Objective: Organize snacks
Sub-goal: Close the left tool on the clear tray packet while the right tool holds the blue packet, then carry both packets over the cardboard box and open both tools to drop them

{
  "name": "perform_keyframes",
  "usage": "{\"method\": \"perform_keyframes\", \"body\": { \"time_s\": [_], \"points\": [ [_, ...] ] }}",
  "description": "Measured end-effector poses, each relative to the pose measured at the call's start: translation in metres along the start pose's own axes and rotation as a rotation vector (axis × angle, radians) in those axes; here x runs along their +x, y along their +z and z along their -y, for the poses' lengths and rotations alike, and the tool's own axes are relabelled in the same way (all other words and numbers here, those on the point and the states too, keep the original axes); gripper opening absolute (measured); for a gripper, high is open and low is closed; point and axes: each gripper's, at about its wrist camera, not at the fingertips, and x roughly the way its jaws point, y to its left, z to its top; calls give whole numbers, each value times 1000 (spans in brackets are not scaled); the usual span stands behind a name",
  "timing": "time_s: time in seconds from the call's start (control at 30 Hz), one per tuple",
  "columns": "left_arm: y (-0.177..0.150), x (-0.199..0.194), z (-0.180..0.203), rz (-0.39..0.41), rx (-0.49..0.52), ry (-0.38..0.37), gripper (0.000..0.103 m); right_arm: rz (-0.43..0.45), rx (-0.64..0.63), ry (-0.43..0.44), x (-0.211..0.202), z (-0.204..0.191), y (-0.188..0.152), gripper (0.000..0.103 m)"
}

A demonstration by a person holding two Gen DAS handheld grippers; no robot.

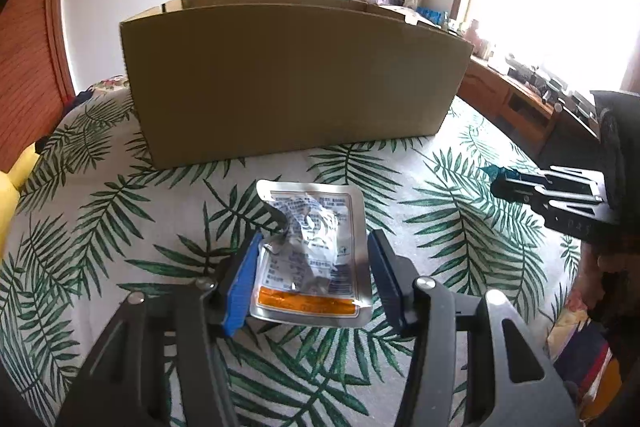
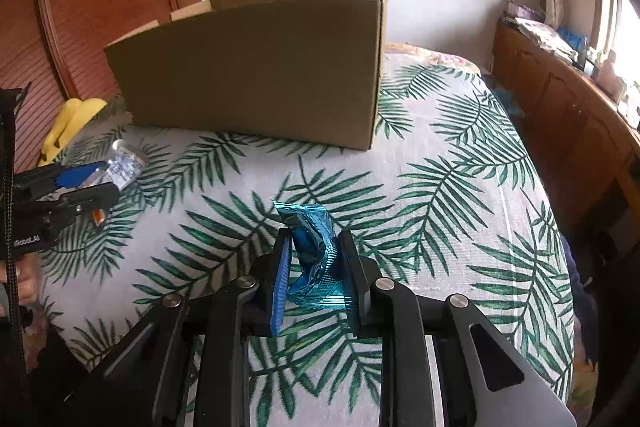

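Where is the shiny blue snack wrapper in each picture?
Left wrist view: the blue wrapper peeks out at the far right, at the tip of the right tongs.
Right wrist view: the blue wrapper sits in the lower middle, squeezed between the right tongs.
Shared landmark: the cardboard box stands on the leaf-print cloth behind the wrapper in both views.

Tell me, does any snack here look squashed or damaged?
Yes. The blue packet is crumpled and buckled between the right gripper's jaws. The silver pouch in the left gripper is creased across its middle. The box looks intact.
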Motion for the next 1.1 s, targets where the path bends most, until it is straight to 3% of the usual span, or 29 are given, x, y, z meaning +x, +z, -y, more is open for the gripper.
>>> {"method": "perform_keyframes", "body": {
  "time_s": [0.43,1.1],
  "points": [
    [20,-29,5,88,-2,-12,52,64,33,40,-18,-5,15,22],
    [120,-53,-8,204,24,14,52,194,-24,106,-46,-23,97,22]
  ]
}}
